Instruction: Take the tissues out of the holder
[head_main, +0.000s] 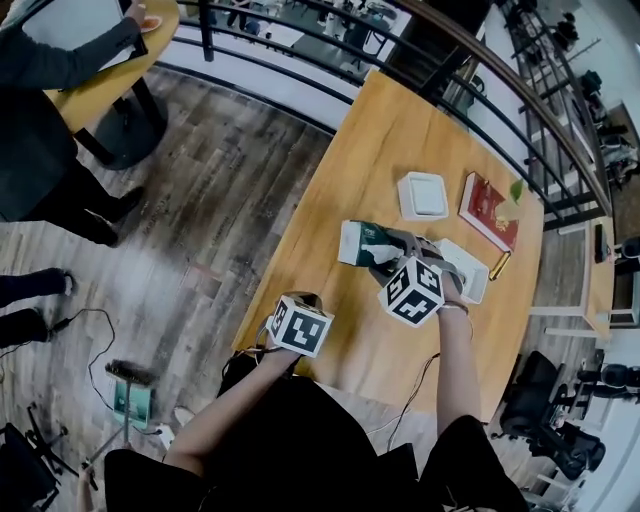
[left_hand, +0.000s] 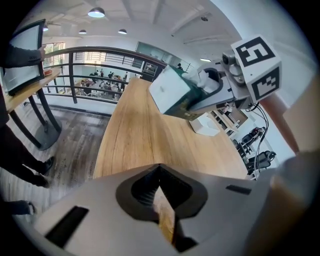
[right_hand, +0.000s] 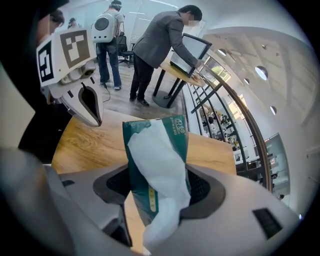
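My right gripper (head_main: 388, 254) is shut on a green tissue pack (head_main: 360, 243) and holds it above the wooden table (head_main: 330, 210). In the right gripper view the pack (right_hand: 150, 150) stands between the jaws of that gripper (right_hand: 157, 200), and a white tissue (right_hand: 160, 175) hangs out of its opening. A white open box (head_main: 472, 272), apparently the holder, lies on the table just right of this gripper. My left gripper (head_main: 300, 305) hovers over the near table edge, apart from the pack, with its jaws together and nothing in them (left_hand: 161, 200). From there the lifted pack (left_hand: 172, 92) shows ahead.
A square white lid-like piece (head_main: 424, 195) and a red book (head_main: 490, 210) lie further back on the table. A railing (head_main: 300, 35) runs behind it. A person (head_main: 45, 110) stands at a round table on the left. Cables and a stand (head_main: 125, 385) lie on the floor.
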